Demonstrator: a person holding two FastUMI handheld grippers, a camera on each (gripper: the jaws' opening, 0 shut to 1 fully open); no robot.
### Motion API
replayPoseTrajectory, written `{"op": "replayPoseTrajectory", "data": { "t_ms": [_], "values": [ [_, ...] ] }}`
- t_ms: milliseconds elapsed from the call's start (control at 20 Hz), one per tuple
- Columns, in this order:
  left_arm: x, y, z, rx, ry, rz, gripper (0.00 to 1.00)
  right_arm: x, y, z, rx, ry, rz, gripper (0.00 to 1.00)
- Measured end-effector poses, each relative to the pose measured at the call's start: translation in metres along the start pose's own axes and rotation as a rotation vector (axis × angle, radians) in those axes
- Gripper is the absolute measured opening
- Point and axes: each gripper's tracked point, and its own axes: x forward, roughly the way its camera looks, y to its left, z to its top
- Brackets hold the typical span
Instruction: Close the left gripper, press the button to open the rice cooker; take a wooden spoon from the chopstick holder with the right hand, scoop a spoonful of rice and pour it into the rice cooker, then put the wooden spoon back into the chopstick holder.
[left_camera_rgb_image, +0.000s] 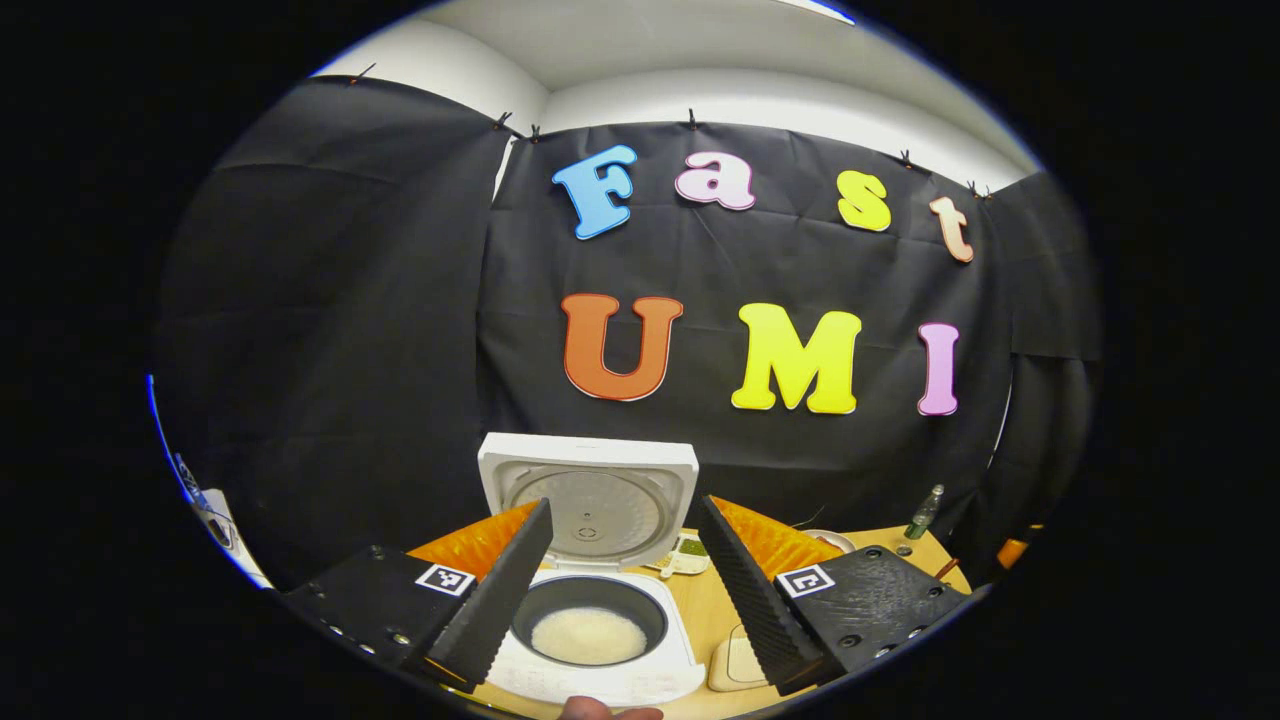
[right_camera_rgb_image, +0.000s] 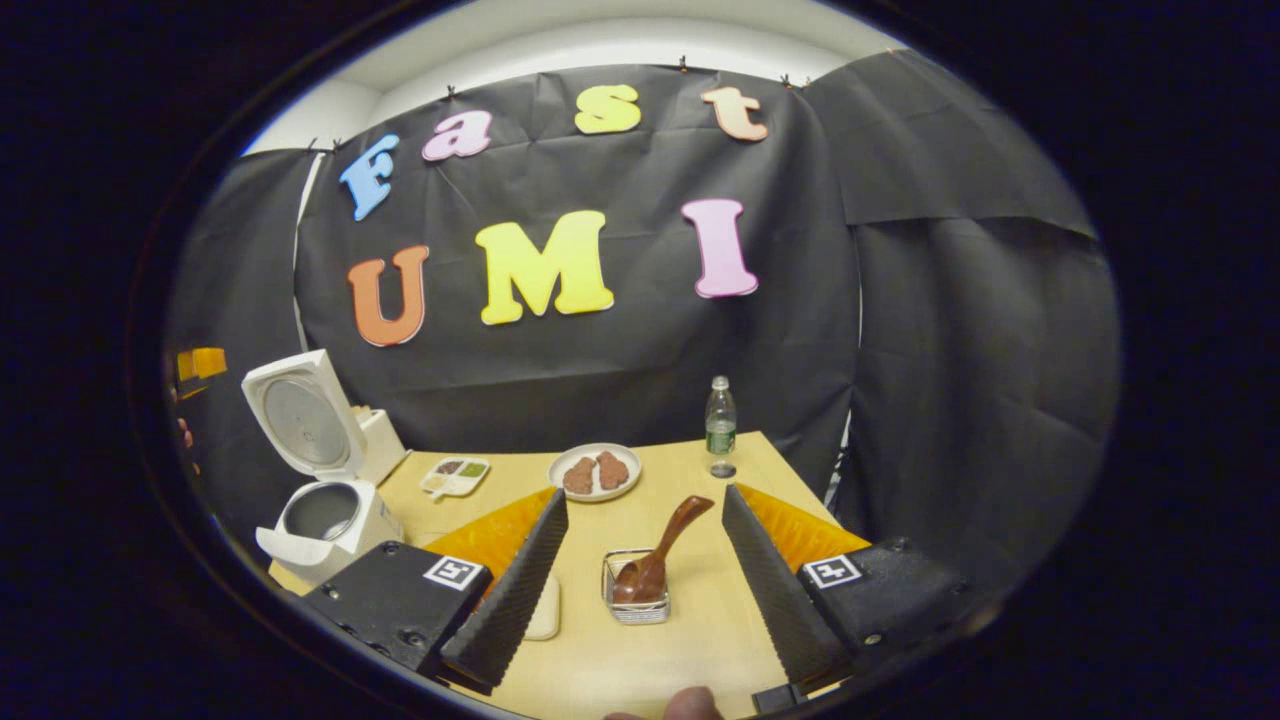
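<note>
A: How are your claws set?

B: Your left claw (left_camera_rgb_image: 622, 580) stands wide apart and holds nothing; between its fingers you look down on the rice cooker (left_camera_rgb_image: 598, 640), lid (left_camera_rgb_image: 588, 500) raised upright, white rice (left_camera_rgb_image: 588, 636) in the dark inner pot. Your right claw (right_camera_rgb_image: 645, 580) is spread just as wide and grips nothing either.

A: Where is the spoon?

B: In the right gripper view the wooden spoon (right_camera_rgb_image: 660, 550) stands bowl-down in the chopstick holder (right_camera_rgb_image: 636, 606) on the table (right_camera_rgb_image: 690, 640), handle leaning up to the right, between your fingers but untouched.

A: What else does that view give?

B: The cooker from the side at far left, a plate of brown food (right_camera_rgb_image: 595, 470), a small divided dish (right_camera_rgb_image: 455, 475) and a water bottle (right_camera_rgb_image: 720, 425) toward the back.
</note>
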Motion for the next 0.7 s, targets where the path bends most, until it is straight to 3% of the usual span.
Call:
{"op": "replayPoseTrajectory", "data": {
  "t_ms": [450,600,700],
  "values": [
    [0.004,-0.027,-0.009,0.025,0.027,0.047,0.94,0.111,-0.027,-0.086,0.065,0.151,0.085,1.00],
    [0.003,-0.033,-0.013,0.050,0.040,0.070,0.94,0.146,-0.031,-0.108,0.106,0.214,0.105,0.93],
    [0.000,-0.034,-0.016,0.056,0.053,0.082,0.94,0.162,-0.027,-0.117,0.124,0.247,0.132,0.78]
  ]
}}
